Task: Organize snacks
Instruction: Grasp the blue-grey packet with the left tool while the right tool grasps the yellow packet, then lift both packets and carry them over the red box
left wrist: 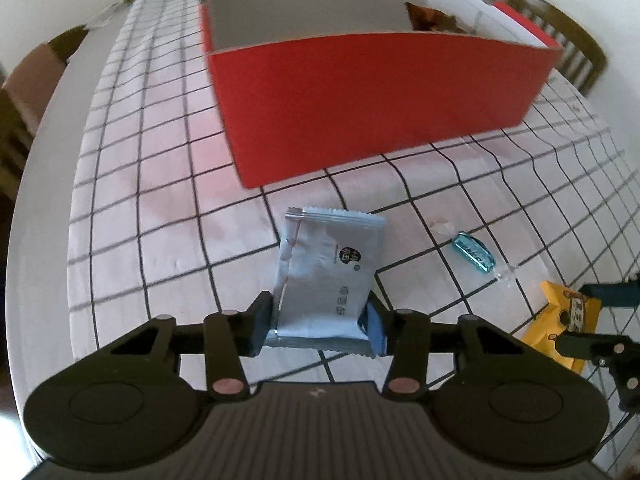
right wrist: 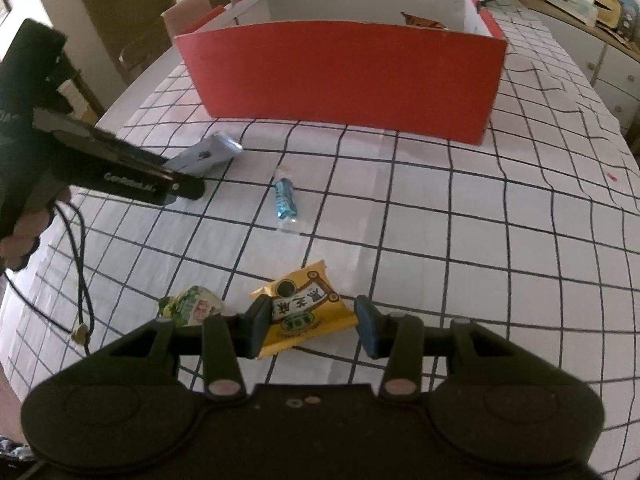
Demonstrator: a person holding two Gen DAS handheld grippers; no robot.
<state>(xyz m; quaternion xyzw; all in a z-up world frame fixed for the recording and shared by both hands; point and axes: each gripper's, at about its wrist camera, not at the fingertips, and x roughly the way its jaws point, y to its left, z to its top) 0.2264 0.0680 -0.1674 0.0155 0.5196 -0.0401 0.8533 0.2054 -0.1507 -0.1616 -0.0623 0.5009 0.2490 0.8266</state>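
My left gripper (left wrist: 318, 326) is shut on a pale blue snack packet (left wrist: 328, 276), which sticks forward from the fingers just above the cloth; it also shows in the right wrist view (right wrist: 204, 154). My right gripper (right wrist: 312, 326) is open around a yellow snack packet (right wrist: 306, 310) that lies on the cloth, the left finger touching it. The yellow packet also shows in the left wrist view (left wrist: 560, 322). A red open box (left wrist: 380, 108) (right wrist: 344, 76) stands ahead of both grippers. A blue wrapped candy (left wrist: 474, 256) (right wrist: 285, 198) lies between the packets.
A green and white snack packet (right wrist: 192, 306) lies left of the yellow one. A brown snack (right wrist: 424, 22) shows inside the box. A black cable (right wrist: 82, 280) trails on the left. Chairs (left wrist: 572, 36) stand around the checked tablecloth (right wrist: 480, 220).
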